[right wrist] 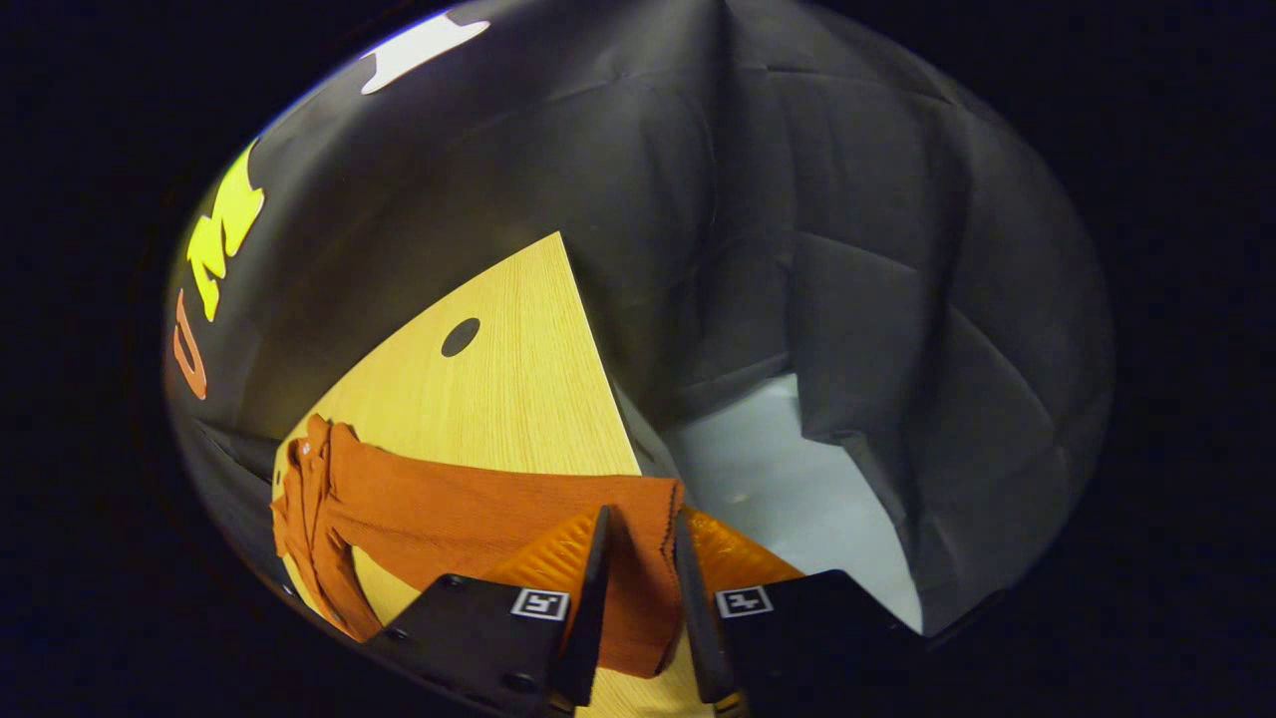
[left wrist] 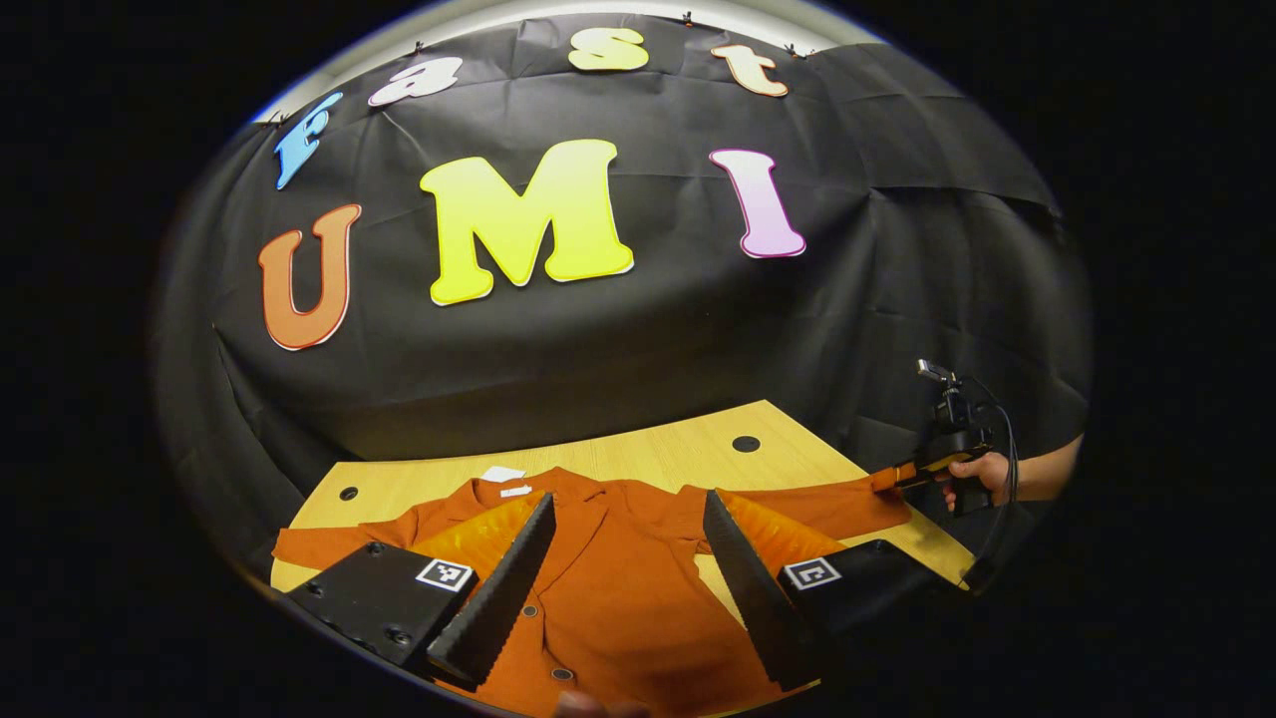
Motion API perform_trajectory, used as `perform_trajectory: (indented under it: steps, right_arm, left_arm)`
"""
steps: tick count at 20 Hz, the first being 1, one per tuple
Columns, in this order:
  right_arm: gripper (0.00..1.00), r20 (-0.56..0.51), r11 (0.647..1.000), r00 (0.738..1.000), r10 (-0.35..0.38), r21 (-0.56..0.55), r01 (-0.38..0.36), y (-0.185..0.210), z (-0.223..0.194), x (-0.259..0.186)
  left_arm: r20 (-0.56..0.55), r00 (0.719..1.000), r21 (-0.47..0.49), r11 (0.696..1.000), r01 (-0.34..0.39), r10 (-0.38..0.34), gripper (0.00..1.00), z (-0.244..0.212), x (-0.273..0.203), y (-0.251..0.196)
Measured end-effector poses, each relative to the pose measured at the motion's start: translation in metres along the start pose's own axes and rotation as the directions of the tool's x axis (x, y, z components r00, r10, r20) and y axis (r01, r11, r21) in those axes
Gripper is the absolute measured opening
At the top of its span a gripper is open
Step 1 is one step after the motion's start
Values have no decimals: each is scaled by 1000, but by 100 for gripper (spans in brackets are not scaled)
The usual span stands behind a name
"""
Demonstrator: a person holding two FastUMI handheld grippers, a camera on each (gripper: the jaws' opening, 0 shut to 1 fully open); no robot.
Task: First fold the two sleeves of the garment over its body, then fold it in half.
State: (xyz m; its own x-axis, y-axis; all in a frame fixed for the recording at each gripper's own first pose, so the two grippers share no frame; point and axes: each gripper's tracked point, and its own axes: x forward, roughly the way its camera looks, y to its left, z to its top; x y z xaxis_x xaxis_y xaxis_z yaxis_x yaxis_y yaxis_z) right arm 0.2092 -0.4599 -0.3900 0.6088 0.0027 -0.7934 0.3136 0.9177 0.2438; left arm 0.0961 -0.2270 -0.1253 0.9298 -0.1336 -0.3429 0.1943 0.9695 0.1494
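In the left gripper view, the rust-orange button-up cloth shirt (left wrist: 618, 588) lies flat on the light wooden table (left wrist: 658, 454), and the left gripper (left wrist: 628, 573) hangs above its body with fingers wide apart. In the right gripper view, the right gripper (right wrist: 638, 588) has its two fingers nearly together around the cuff of one sleeve (right wrist: 478, 514), and I cannot tell if both press on it. This looks like the first sleeve fold, and next the cuff needs lifting and carrying over the shirt's body.

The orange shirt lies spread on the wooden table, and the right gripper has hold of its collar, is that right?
Not the collar. The right gripper has its fingers around the cuff end of a sleeve, as the right gripper view shows. The orange shirt does lie spread on the wooden table.
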Motion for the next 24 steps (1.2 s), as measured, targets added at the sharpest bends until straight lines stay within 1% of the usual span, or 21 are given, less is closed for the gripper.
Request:
perform_trajectory:
  steps: [2,3,4,7,10,13,15,17,20,24]
  right_arm:
    - [17,19,999,999,-26,-47,27,-6,4,-4]
    - [5,24,999,1000,1,-46,0,0,7,-7]
    - [3,22,999,1000,22,-45,-21,7,8,-7]
    - [3,50,996,997,67,-66,-63,27,15,-24]
    - [3,110,992,988,107,-73,-100,56,35,-58]
    - [2,154,990,979,132,-65,-123,87,50,-95]
    - [2,174,989,976,131,-87,-117,110,55,-121]
    - [3,195,986,970,143,-110,-123,144,61,-148]
    - [2,212,978,963,164,-159,-131,200,59,-191]
    - [2,214,966,952,218,-183,-180,293,50,-230]
  left_arm:
    - [4,1000,-2,1000,-2,2,98,0,-2,1]
    - [7,1000,-4,1000,-4,4,99,0,-4,3]
    - [10,1000,-7,1000,-8,8,99,1,-5,5]
    - [19,999,-20,999,-31,31,99,0,-10,16]
    - [39,998,-49,998,-48,50,99,-1,-17,32]
    - [60,996,-80,995,-61,66,99,-1,-25,52]
    - [91,993,-89,993,-72,80,99,2,-34,71]
    - [112,989,-95,992,-85,95,99,-1,-46,95]
    - [145,982,-131,986,-105,124,99,-7,-65,138]
    - [167,972,-169,976,-136,164,99,-21,-92,198]
